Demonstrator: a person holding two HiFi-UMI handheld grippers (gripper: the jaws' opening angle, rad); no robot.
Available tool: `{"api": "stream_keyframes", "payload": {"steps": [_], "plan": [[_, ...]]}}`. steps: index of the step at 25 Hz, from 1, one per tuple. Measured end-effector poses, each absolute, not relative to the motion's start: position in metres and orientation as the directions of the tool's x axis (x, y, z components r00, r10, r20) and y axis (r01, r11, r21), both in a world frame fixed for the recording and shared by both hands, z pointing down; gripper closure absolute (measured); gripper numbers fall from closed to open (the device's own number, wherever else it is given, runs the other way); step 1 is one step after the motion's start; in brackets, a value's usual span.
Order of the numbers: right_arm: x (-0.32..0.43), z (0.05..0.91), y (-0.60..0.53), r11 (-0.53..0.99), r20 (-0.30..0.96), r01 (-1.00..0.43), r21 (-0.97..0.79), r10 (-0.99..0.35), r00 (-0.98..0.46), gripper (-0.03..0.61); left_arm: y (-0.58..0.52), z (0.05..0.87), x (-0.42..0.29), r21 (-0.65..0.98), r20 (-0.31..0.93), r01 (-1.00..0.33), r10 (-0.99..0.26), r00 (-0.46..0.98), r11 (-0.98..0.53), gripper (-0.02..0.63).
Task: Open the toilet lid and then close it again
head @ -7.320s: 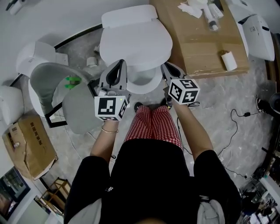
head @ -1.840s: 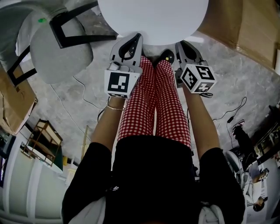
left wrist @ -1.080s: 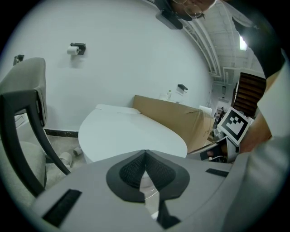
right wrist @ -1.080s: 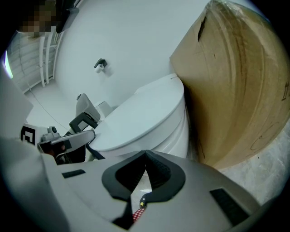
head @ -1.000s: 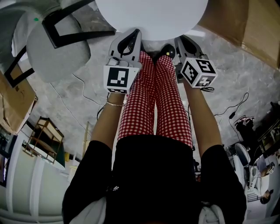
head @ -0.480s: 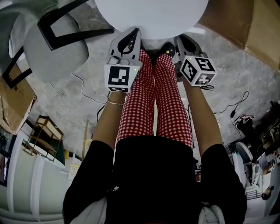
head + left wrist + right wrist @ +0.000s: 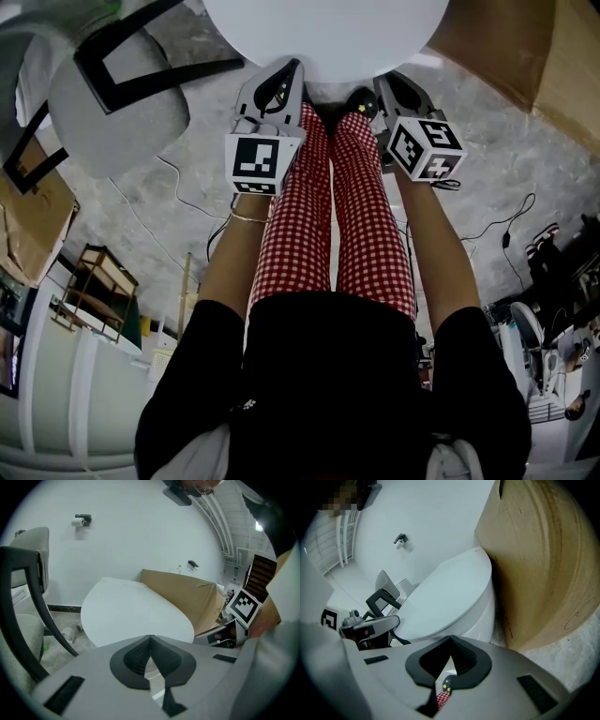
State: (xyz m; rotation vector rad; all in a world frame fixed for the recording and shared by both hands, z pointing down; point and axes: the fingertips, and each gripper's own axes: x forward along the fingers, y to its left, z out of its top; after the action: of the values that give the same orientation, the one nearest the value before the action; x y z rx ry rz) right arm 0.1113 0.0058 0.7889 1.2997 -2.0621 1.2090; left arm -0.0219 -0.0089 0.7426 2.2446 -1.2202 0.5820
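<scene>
On the floor just ahead of the person's feet, the toilet lid (image 7: 323,33) lies flat and shut over the bowl (image 7: 483,618). The head view cuts off its far part at the top edge. The left gripper (image 7: 286,75) and the right gripper (image 7: 384,86) sit at the lid's near rim, one on either side of the red checked trousers (image 7: 328,216). Whether either tip touches the rim is hard to make out. In each gripper's own view the jaws are pressed tip to tip with nothing between them, and the lid lies beyond. Left of the toilet stands a grey chair (image 7: 117,108) with a black frame, partly cut off. A cardboard sheet (image 7: 543,564) stands just beside the bowl on the right. Thin cables (image 7: 183,202) trail over the floor (image 7: 525,178).
</scene>
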Motion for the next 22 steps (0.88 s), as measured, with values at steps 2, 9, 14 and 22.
{"api": "stream_keyframes", "payload": {"steps": [2,9,14,22], "plan": [[0.1107,0.7907,0.0064,0.180,0.717,-0.874,-0.451,-0.510,-0.475,0.558,-0.0084,0.7454,-0.0221,0.241,0.592,-0.853,-0.627,0.506,-0.462,0.609],[0.1118,0.7929,0.0060,0.175,0.717,-0.876,-0.450,-0.514,-0.471,0.558,-0.0085,0.7495,-0.0208,0.248,0.605,-0.847,-0.608,0.514,-0.470,0.609],[0.1122,0.7958,0.0061,0.155,0.734,-0.886,-0.438,-0.506,-0.452,0.558,-0.0096,0.7521,-0.0211,0.257,0.614,-0.846,-0.596,0.516,-0.467,0.609],[0.1099,0.7980,0.0096,0.102,0.747,-0.883,-0.458,-0.494,-0.444,0.557,-0.0161,0.7459,-0.0177,0.266,0.607,-0.838,-0.593,0.529,-0.476,0.609]]}}
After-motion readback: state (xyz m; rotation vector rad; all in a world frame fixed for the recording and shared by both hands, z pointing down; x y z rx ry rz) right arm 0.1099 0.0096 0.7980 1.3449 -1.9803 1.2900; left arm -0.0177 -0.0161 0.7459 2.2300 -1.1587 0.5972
